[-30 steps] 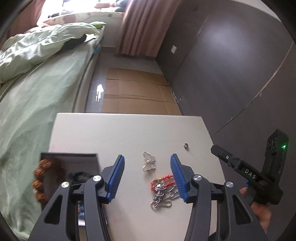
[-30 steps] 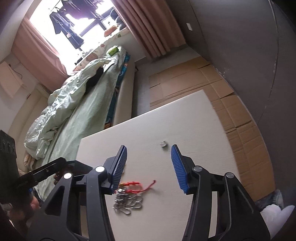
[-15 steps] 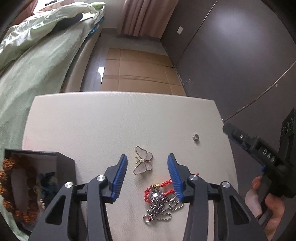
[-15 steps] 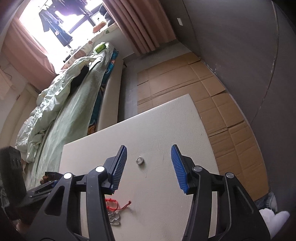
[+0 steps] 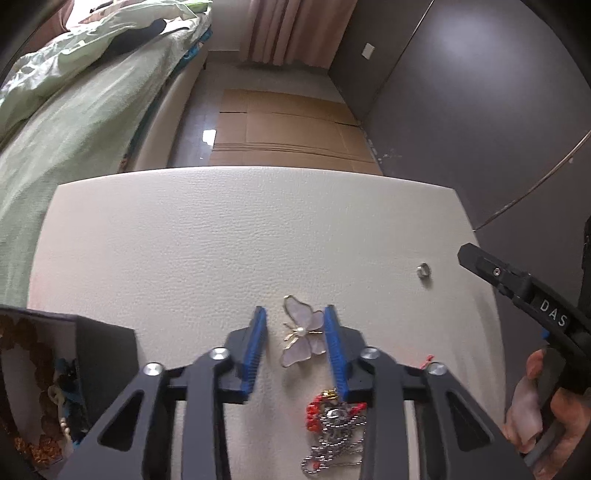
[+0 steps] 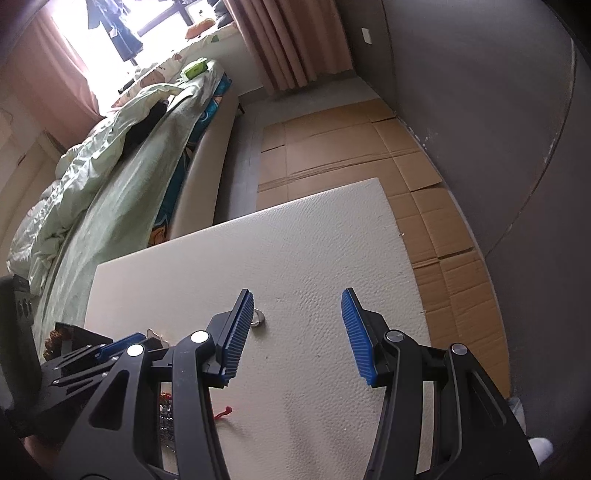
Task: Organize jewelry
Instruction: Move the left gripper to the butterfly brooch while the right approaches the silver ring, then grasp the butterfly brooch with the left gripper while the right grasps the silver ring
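The butterfly brooch (image 5: 301, 338) is framed on the desk (image 5: 221, 236) by the left tongs (image 5: 294, 339), just narrowed, right pad touching. The right tongs (image 6: 297, 332) are held wide beside the ring (image 6: 258, 318).

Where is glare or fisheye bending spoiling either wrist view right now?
Left wrist view: table edge bows with the lens; butterfly brooch is sharp; a glare patch sits on the floor. Right wrist view: window is blown out, while the ring stays readable.
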Tool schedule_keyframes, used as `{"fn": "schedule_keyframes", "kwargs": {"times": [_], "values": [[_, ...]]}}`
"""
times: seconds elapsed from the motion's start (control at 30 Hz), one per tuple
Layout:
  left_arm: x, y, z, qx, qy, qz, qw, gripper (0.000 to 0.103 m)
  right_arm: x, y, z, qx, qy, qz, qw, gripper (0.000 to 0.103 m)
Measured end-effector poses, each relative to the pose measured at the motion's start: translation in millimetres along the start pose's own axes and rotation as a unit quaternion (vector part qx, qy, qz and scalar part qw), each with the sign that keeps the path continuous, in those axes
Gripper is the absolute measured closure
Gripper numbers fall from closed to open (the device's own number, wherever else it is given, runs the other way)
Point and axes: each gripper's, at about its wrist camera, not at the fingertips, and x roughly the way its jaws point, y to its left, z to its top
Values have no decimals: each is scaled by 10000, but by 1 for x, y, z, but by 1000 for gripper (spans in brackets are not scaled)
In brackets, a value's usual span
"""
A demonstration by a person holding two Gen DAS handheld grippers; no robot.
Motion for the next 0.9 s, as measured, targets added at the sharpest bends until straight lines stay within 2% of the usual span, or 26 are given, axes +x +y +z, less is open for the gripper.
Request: {"fn": "schedule_keyframes", "kwargs": {"times": [0.07,0.1,0.37,0.67,0.8,0.87,0.9], "values": [[0,3,1,-77,49,-64,9999,85,3,4,-1,-71,39,-7,10000,59],[0,4,1,-116,93,-140,9998,92,4,5,-2,-88,66,-4,9999,60],[-6,3,-2,-147,102,-378,9991,94,12,20,-5,-450,106,-171,9988,60],[-27,7,3,-175,-122,-436,9988,94,29,44,-13,-1187,107,-650,9907,60],[-24,5,1,-93,-53,-375,9992,94,32,48,-15,-1350,99,-750,9880,60],[-24,1,2,-25,-51,-251,9997,92,34,53,-18,-1534,66,-886,9842,60],[-24,0,2,-13,-47,-248,9997,85,35,55,-20,-1603,47,-931,9827,64]]}}
